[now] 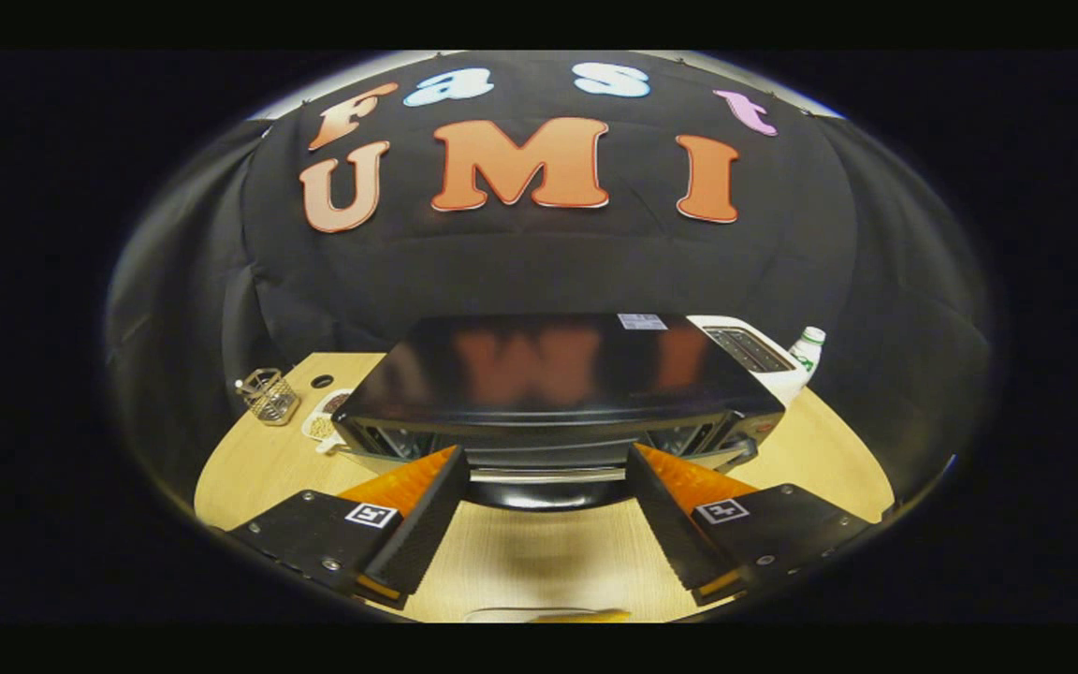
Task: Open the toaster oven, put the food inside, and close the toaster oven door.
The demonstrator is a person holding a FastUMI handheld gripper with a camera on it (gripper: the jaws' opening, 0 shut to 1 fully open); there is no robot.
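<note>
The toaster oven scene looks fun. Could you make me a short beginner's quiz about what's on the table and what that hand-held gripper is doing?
1. True or false: the hand-held gripper is shut on the toaster oven handle.
2. What stands on the wooden table to the left of the oven? A) wire basket B) kettle C) pan
3. Fill in: behind the oven's right side stands a white toaster and a white ____ with a green label.

Key
1. False: the fingers are spread open, with the handle just ahead between them.
2. A, the wire basket.
3. bottle.
</note>
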